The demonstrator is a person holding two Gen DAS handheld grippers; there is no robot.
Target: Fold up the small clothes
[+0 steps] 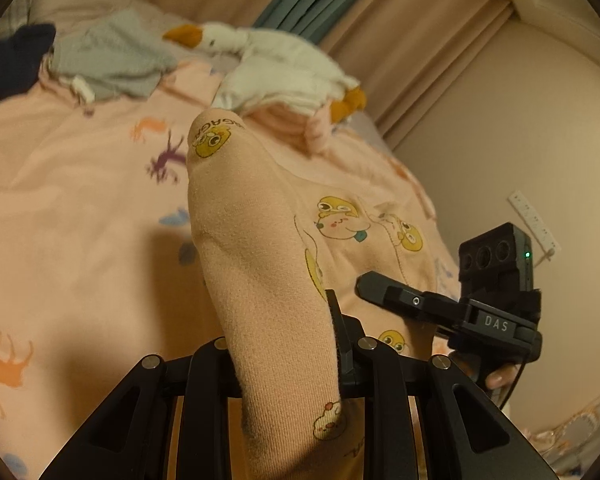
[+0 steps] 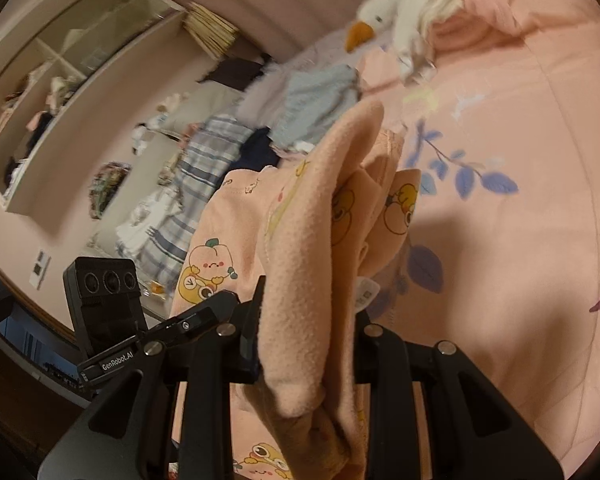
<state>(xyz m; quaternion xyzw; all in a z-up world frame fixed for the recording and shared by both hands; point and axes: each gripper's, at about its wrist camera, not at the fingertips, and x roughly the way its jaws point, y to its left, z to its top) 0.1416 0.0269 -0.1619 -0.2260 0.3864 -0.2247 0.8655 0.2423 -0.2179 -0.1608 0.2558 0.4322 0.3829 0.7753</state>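
Left tongs (image 1: 288,344) clamped on peach cartoon-print garment (image 1: 260,240), right tongs (image 2: 308,340) gripping its other bunched edge, garment held up betw. both above pink bed quilt (image 1: 60,208), goose plush (image 1: 268,64) behind

Left gripper (image 1: 296,344): matte black linkage arms, round silver rivets. Right gripper (image 1: 364,284): black, white "DAS" lettering, silver screw, boxy three-lens camera (image 1: 496,256), green light, thin black cable. "GenRobot.AI" label on left gripper in right wrist view

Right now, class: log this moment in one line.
left gripper: shut on garment | right gripper: shut on garment | above bed
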